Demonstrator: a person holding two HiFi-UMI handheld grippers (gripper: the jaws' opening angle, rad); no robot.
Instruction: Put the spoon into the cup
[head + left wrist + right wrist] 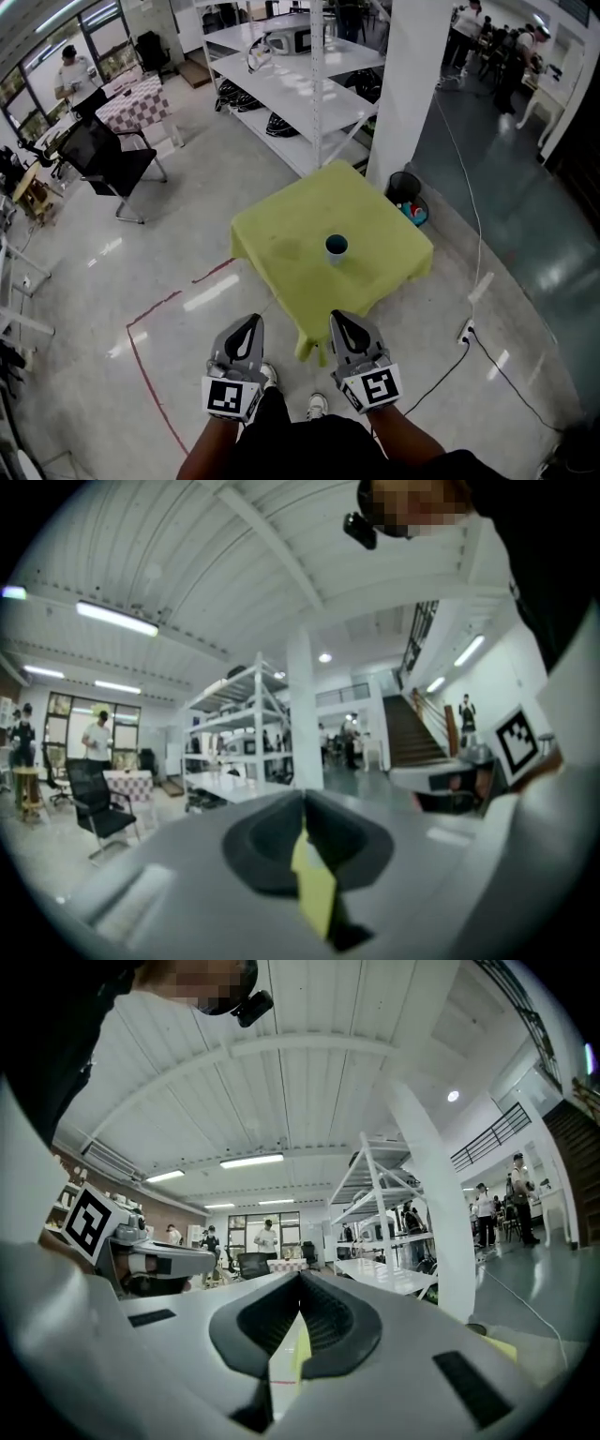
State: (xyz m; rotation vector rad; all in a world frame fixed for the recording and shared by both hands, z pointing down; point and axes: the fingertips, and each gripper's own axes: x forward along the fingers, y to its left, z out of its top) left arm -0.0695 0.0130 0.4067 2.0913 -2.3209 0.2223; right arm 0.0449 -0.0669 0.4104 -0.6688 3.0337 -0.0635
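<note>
A small cup with a dark teal inside stands upright near the middle of a square table under a yellow-green cloth. No spoon shows in any view. Both grippers hang side by side at the near side of the table, short of its edge and well apart from the cup. My left gripper has its jaws together with nothing between them; in the left gripper view a sliver of yellow cloth shows below the tips. My right gripper is likewise shut and empty.
White metal shelving and a white pillar stand behind the table, with a black bin at the pillar's foot. A black chair is at the left. Red tape and a cable with a power strip lie on the floor.
</note>
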